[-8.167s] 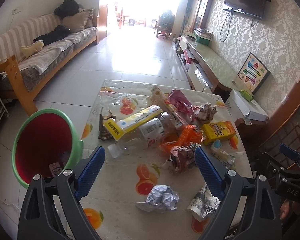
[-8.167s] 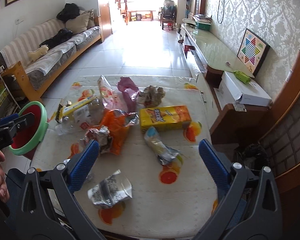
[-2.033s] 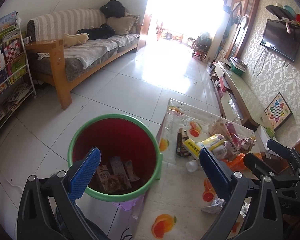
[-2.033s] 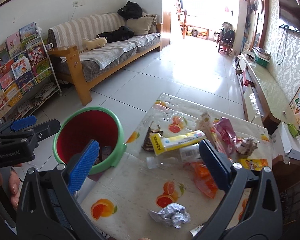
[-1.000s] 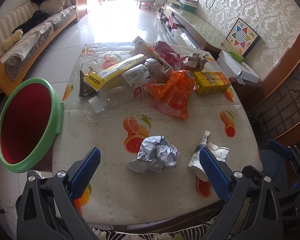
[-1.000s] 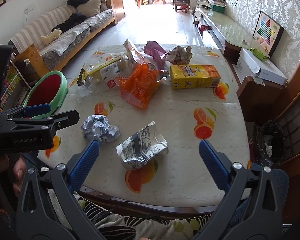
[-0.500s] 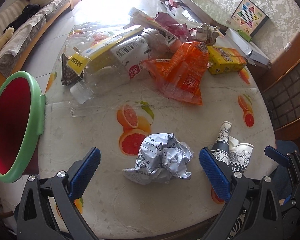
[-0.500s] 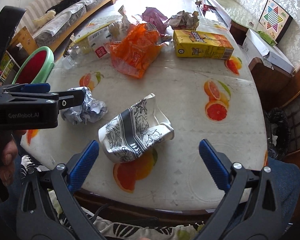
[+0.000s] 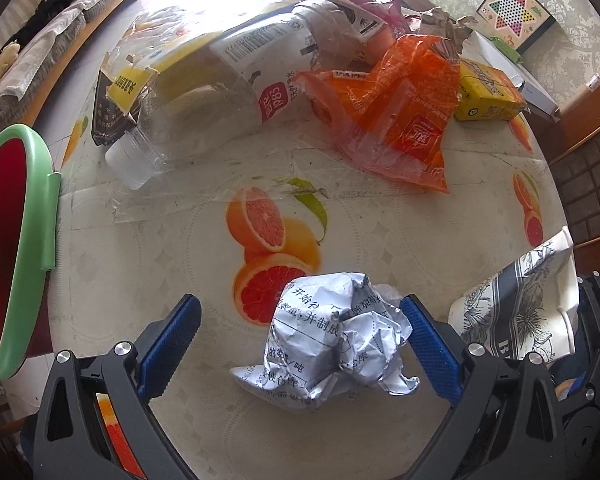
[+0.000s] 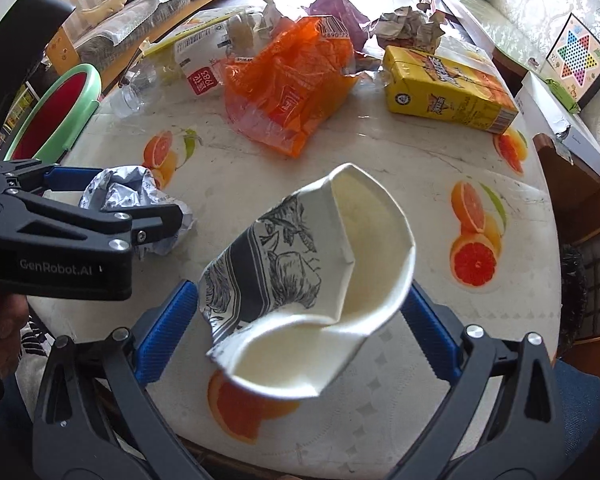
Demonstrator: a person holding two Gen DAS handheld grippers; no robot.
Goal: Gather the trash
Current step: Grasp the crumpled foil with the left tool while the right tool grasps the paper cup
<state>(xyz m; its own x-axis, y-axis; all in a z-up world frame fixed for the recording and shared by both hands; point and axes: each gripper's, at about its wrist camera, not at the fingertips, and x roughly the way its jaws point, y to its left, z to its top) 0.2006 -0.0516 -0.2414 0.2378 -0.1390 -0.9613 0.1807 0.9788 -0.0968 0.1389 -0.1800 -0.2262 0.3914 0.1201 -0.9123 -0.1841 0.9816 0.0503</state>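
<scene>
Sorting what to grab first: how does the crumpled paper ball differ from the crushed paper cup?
The paper ball is wadded tight, white with printed text; the paper cup is only flattened, its mouth still gaping, with a dark floral pattern. The ball sits between the left tool's open fingers, the cup between the right tool's. Both lie on the table, ungripped.

Between my left gripper's [image 9: 298,344] ribbed blue rubber pads [image 9: 430,346] sits a crumpled ball of printed white paper [image 9: 332,352], matt and creased. My right gripper [image 10: 298,330] frames a crushed paper cup with a black floral print [image 10: 300,264], its inside smooth. Toward the table's far edge lie a glossy orange plastic bag [image 10: 288,92] and a clear plastic bottle [image 9: 220,96]. The fruit-print tablecloth [image 9: 380,224] looks like slick vinyl.
</scene>
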